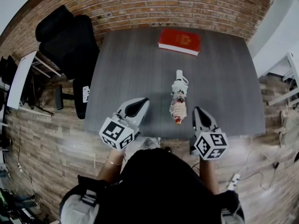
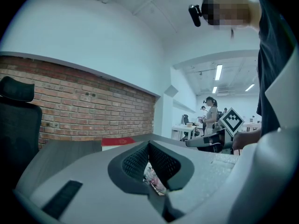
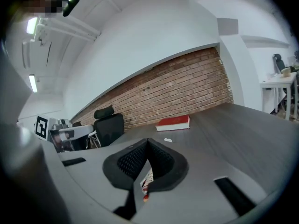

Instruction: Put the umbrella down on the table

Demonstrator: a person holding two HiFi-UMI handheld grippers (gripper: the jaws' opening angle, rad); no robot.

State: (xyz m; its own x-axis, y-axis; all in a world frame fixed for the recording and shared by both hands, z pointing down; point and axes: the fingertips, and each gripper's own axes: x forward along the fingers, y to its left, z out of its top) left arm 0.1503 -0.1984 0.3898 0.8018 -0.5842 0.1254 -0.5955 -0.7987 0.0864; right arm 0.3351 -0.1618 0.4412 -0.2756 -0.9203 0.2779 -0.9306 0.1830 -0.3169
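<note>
Two handheld tools at the near edge of a grey table (image 1: 131,69): the left gripper (image 1: 139,104) and the right gripper (image 1: 198,113) each have their jaws pressed together on nothing; between them, just beyond, the folded umbrella (image 1: 178,99) lies flat on the tabletop (red-tipped end nearest the person, clear of both tools); farther back a red book (image 1: 180,41); behind it, a brick wall (image 1: 154,3).

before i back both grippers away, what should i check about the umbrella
1. Umbrella lies flat on the table: ok
2. Left gripper jaws together, apart from the umbrella: ok
3. Right gripper jaws together, holding nothing: ok
4. Umbrella clear of the red book: ok
5. Umbrella strap fastened: cannot tell
</note>
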